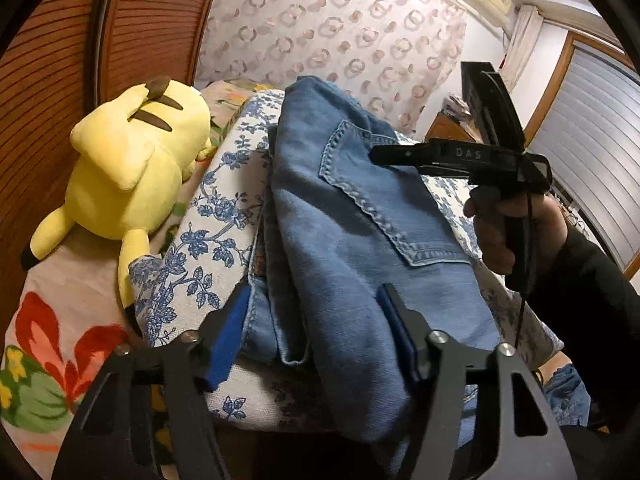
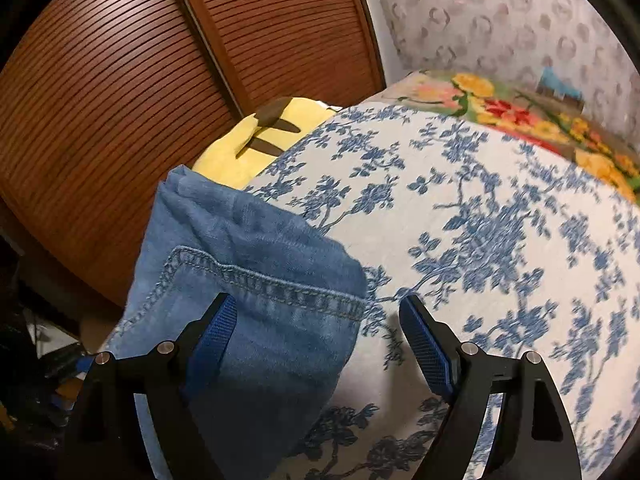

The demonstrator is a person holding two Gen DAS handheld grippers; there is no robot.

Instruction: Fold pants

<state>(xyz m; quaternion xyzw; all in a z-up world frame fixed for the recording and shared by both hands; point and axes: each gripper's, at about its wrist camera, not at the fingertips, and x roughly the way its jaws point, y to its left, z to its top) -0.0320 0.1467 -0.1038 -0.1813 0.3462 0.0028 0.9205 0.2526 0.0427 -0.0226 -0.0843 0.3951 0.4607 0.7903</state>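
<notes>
Right tongs [image 1: 376,155] carry the lettering "DAS", legible only in the left wrist view. Folded pants [image 1: 360,216] lie on the blue-flowered bedspread [image 1: 200,216], back pocket up. Left tongs [image 1: 312,332] open, straddling the pants' near edge. Right tongs open above the pants. Yellow plush toy [image 1: 128,160] lies beside the bedspread.

Blue denim pants [image 1: 360,216], yellow plush [image 1: 132,168], blue-floral cover [image 2: 480,220].
</notes>
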